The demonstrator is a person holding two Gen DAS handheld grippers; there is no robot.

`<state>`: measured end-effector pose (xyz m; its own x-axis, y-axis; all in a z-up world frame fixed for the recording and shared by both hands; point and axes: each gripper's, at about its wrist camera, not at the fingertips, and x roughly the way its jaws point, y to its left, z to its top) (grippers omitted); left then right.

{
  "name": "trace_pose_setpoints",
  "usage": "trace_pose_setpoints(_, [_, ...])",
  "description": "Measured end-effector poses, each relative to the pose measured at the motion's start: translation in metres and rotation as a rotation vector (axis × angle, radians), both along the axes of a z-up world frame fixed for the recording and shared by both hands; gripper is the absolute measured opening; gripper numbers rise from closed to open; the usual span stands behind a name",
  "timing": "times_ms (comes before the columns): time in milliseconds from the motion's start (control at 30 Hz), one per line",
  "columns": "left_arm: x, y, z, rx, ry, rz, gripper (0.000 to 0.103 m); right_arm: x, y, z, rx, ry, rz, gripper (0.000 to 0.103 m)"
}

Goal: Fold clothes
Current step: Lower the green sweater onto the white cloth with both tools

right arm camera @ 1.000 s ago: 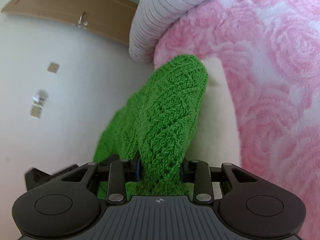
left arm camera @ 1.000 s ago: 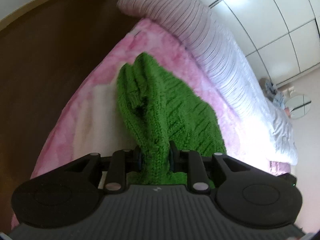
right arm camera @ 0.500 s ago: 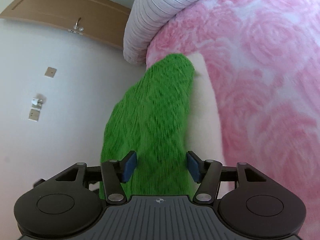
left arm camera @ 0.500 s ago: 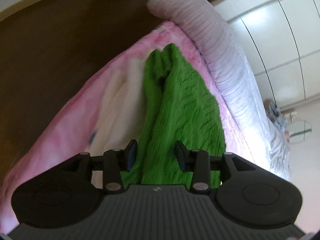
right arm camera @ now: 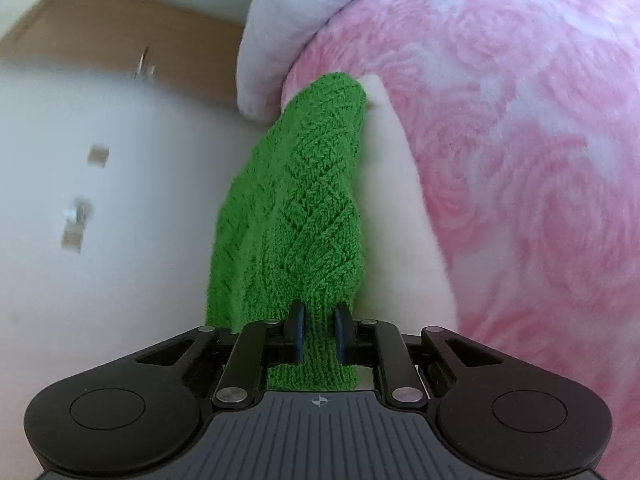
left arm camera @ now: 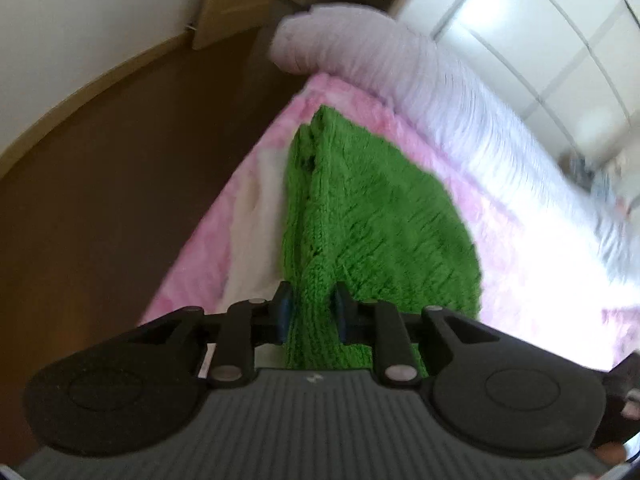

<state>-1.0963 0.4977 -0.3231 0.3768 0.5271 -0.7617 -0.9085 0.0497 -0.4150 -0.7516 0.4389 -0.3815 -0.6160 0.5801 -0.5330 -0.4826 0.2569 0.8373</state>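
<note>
A bed covered by a pink blanket (left arm camera: pixel 512 216) with a pale rose pattern carries a bright green knitted garment (left arm camera: pixel 372 216), and no box, basket or other container shows in either view. In the left wrist view the garment lies spread over the blanket close to the bed's near edge, narrowing to a bunched end at the far corner, with one thick fold running along its left side. Left of that edge the bed drops away to a dark brown floor (left arm camera: pixel 100 200), an open stretch bounded by a light skirting board and a white wall. Beyond the garment a rolled white ribbed duvet (left arm camera: pixel 400 68) lies across the far side of the bed, and white cupboard doors (left arm camera: pixel 540 40) stand behind it. The left gripper (left arm camera: pixel 310 312) has its blue-padded fingers closed on a raised ridge of the green knit. In the right wrist view the right gripper (right arm camera: pixel 319 334) is likewise clamped on a narrow strip of the same garment (right arm camera: pixel 304 208), which stretches away from the fingers as a long band. The knit shows a chunky leaf or cable pattern. A cream patch of the blanket (right arm camera: pixel 400 220) runs just beside the band, and a pale wall with a wooden door (right arm camera: pixel 120 44) lies to the left. Both views are slightly blurred.
</note>
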Motion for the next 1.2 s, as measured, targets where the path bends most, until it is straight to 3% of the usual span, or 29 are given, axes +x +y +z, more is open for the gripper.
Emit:
trace_pose_setpoints(33, [-0.001, 0.003, -0.006, -0.016, 0.013, -0.024, 0.022, -0.006, -0.002, -0.004, -0.021, -0.025, -0.012, 0.014])
trace_pose_setpoints(167, [-0.003, -0.001, 0.017, 0.020, 0.041, -0.048, 0.029, -0.016, -0.005, -0.001, -0.019, -0.147, 0.034, 0.023])
trace_pose_setpoints(300, [-0.005, -0.005, 0.040, 0.057, 0.068, -0.072, 0.022, -0.023, -0.005, 0.036, 0.002, -0.358, 0.115, 0.024])
trace_pose_setpoints(433, [0.001, -0.005, 0.059, 0.111, 0.103, -0.135, 0.018, -0.050, -0.003, 0.079, 0.138, -0.592, 0.114, 0.024])
trace_pose_setpoints(600, [0.025, 0.018, 0.029, 0.126, 0.209, -0.292, 0.011, -0.114, 0.013, 0.085, 0.267, -0.837, 0.156, 0.024])
trace_pose_setpoints(700, [0.022, 0.018, -0.001, 0.131, 0.234, -0.319, 0.011, -0.119, 0.017, 0.080, 0.257, -0.862, 0.175, 0.024])
trace_pose_setpoints(733, [0.017, 0.016, -0.008, 0.141, 0.208, -0.306, 0.011, -0.120, 0.019, 0.080, 0.252, -0.866, 0.182, 0.024])
trace_pose_setpoints(1000, [0.013, 0.024, 0.002, 0.115, 0.217, -0.321, 0.011, -0.125, 0.031, 0.072, 0.214, -0.897, 0.236, 0.026])
trace_pose_setpoints(1100, [0.011, 0.042, 0.029, 0.136, 0.156, -0.326, 0.011, -0.127, 0.035, 0.070, 0.199, -0.909, 0.256, 0.027])
trace_pose_setpoints(1200, [0.016, 0.057, 0.022, 0.134, 0.158, -0.322, 0.011, -0.118, 0.062, 0.071, 0.213, -0.900, 0.210, 0.027])
